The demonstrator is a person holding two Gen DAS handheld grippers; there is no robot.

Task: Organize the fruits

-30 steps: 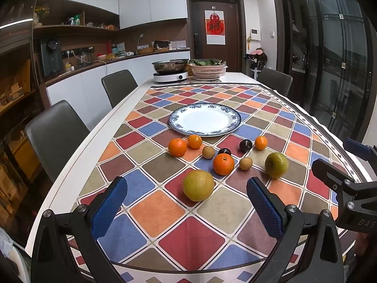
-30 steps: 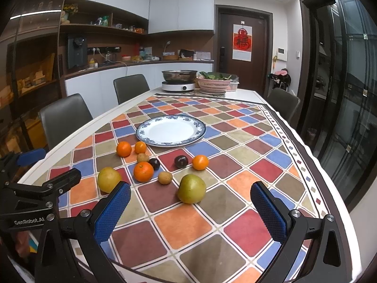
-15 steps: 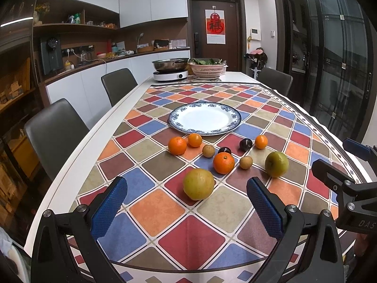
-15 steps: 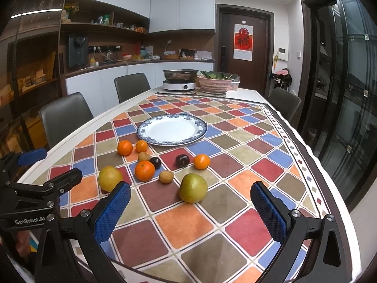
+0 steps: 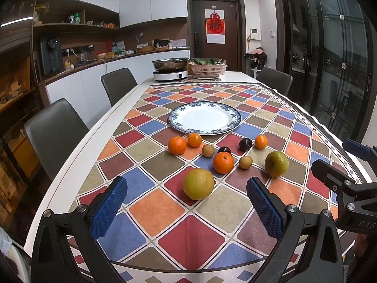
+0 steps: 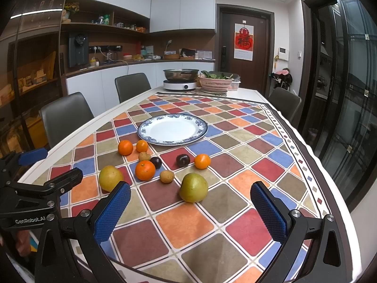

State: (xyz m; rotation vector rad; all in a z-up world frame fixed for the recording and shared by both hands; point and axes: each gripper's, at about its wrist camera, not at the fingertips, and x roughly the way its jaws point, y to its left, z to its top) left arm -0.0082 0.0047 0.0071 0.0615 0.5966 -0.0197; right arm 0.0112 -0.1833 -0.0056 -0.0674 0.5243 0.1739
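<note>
Facing left gripper (image 6: 35, 181) — right view only

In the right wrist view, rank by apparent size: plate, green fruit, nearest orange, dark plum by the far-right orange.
1. plate
2. green fruit, though nearness inflates it
3. nearest orange
4. dark plum

The left hand-held gripper (image 5: 186, 202) is level and points forward, its two blue-padded fingers (image 5: 109, 206) spread wide with nothing between them. The right hand-held gripper (image 6: 190, 206) sits just beside it at about the same height, likewise wide apart and empty, its blue pads (image 6: 268, 211) facing inward. Each shows at the edge of the other's view. At the lower left of the right wrist view, what looks like part of a hand (image 6: 22, 244) grips the left tool's body.
</note>
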